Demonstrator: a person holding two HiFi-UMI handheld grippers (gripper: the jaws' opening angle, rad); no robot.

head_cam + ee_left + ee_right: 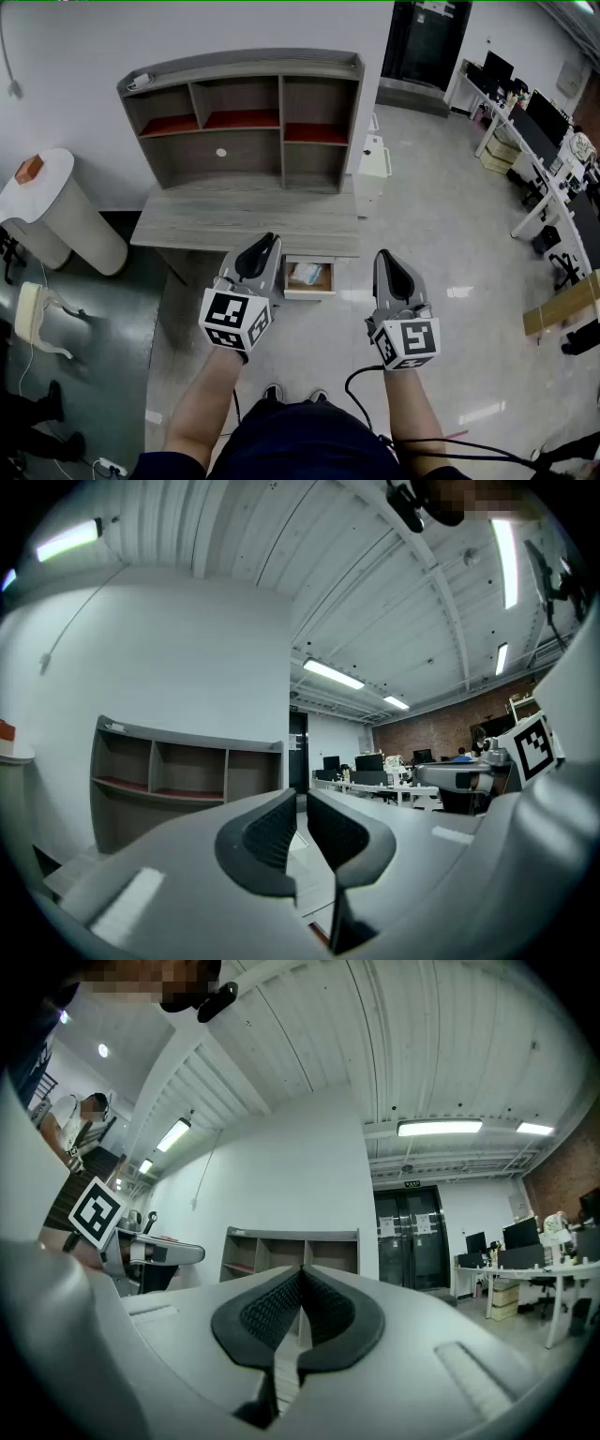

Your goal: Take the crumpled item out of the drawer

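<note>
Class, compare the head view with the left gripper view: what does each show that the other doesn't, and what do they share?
Only the head view shows the open drawer with the crumpled item inside, and the desk top. Only the left gripper view shows the ceiling lights, the brick wall, and the left gripper with its jaws slightly apart and nothing between them. Both show the shelf unit, the left gripper and the right gripper.
</note>
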